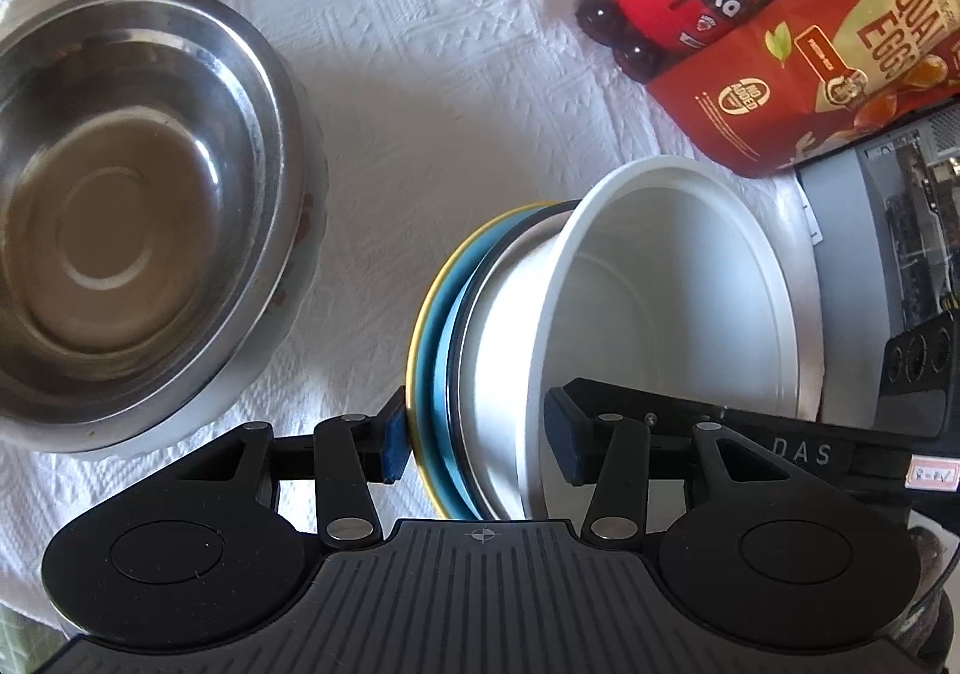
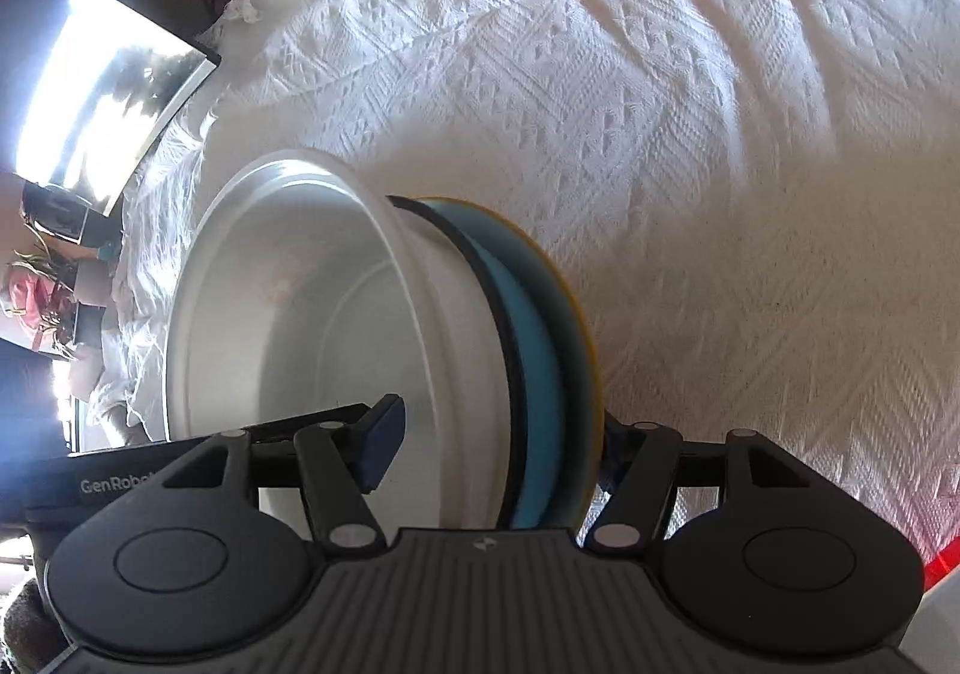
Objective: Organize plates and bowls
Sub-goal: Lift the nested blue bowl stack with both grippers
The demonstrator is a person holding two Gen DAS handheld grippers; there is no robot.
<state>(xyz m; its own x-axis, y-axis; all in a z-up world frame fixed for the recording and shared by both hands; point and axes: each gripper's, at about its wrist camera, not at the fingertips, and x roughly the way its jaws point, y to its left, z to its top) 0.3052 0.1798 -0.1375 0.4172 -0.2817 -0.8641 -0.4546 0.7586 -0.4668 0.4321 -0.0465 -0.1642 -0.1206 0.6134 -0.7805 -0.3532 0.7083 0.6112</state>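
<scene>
Holding one nested stack between both tongs, we list it as follows.

Item: white bowl (image 1: 678,302) seated on a blue plate (image 1: 447,350) and a yellow plate (image 1: 420,338), a dark rim showing between bowl and blue plate. Position: tipped on edge, apparently lifted clear of the white cloth (image 1: 420,104) on the counter.

Left tongs (image 1: 480,434): clenched across the stack, one pad on the yellow plate's back, the other inside the bowl. Right tongs (image 2: 492,458): likewise, one pad inside the bowl; the far pad is hidden behind the yellow plate (image 2: 585,350), so we judge rather than see its contact.

Handling: we judge the pieces stiff, smooth, breakable and loose against each other; squeezing through the whole stack near the rim stops them sliding.

Nearby: steel bowls (image 1: 138,218), nested, resting on the cloth; red snack bag (image 1: 840,44); red bottle (image 1: 678,8).
</scene>
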